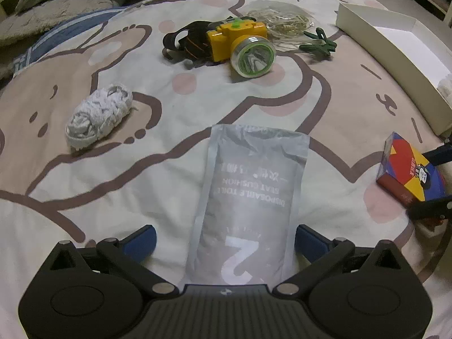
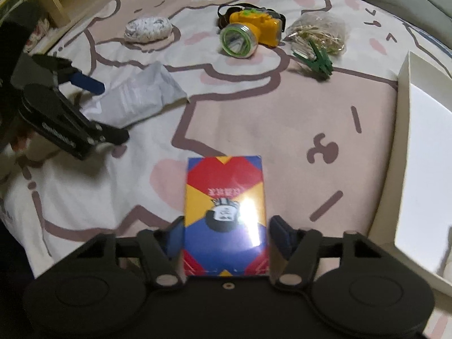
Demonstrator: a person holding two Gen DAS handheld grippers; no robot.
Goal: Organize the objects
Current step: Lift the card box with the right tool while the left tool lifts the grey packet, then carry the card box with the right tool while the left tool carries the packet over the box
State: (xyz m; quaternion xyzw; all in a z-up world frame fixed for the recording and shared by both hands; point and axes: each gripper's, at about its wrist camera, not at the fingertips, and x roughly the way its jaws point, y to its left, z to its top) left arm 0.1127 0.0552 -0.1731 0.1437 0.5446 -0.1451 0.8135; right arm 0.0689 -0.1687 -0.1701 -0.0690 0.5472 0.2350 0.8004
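left gripper (image 1: pixel 224 241): standing wide open at the bottom of the left wrist view, its blue pads clear of the packet on both sides; gripping nothing.
seat cushion packet (image 1: pixel 248 197): lying flat on the bedsheet (image 1: pixel 158 189) between those spread fingers, in the lower middle of the frame; not yet picked up.
right gripper (image 2: pixel 226 233): sitting partly open at the bottom of the right wrist view; its pads are flanking the box, the left pad touching or nearly so, the right one showing a slim gap, so I cannot tell whether it is clamping.
card box (image 2: pixel 224 214): the red, yellow and blue box is lying between the right fingers, lower middle of the frame, outside the tray.
white tray (image 2: pixel 423 152): waiting along the right edge; its visible floor looks bare, though a pale scrap is peeking at its near end in the left wrist view.
rag bundle (image 1: pixel 97 114): sitting at centre left, untouched.
headlamp (image 1: pixel 240 42): resting at upper middle with its strap.
green pegs (image 1: pixel 317 43): lying just right of the headlamp.
bag of rubber bands (image 1: pixel 282 19): lying furthest back, upper middle.
progress: looking early; six items are still lying loose on the bedsheet, two being lined up for pickup.
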